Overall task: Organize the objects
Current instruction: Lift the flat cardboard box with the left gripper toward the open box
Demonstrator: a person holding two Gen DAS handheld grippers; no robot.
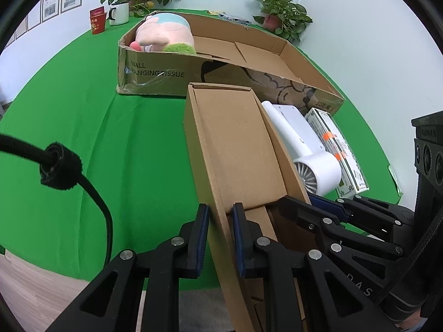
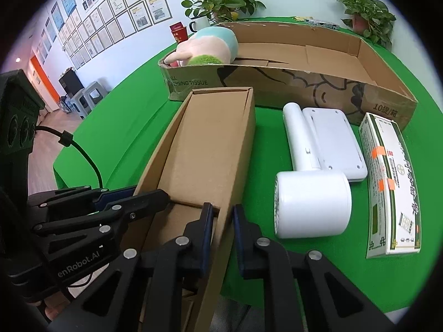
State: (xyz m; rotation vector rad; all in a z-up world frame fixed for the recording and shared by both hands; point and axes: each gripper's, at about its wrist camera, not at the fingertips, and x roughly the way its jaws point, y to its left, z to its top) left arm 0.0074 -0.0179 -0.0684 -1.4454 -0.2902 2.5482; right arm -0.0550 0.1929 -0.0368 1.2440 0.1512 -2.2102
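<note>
Green tabletop is carrying the long, open brown cardboard box — left claw and right claw are each pinching one side wall; lifting evenly is advisable.

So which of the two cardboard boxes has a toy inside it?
The large shallow box printed "HANGING TISSUE", at the back; a plush toy lies in its left end. The narrow box that both grippers hold looks empty.

Narrow box: plain brown corrugated cardboard, matt. Large tray box: printed brown cardboard, matt, creased. Hair dryer: white plastic, smooth, satin sheen. Flat white case: smooth plastic. Medicine carton: glossy printed paperboard. Plush toy: soft fuzzy cloth. Table cover: green matt cloth. Left gripper, right gripper: black matt plastic, blue pads, metal pins.
</note>
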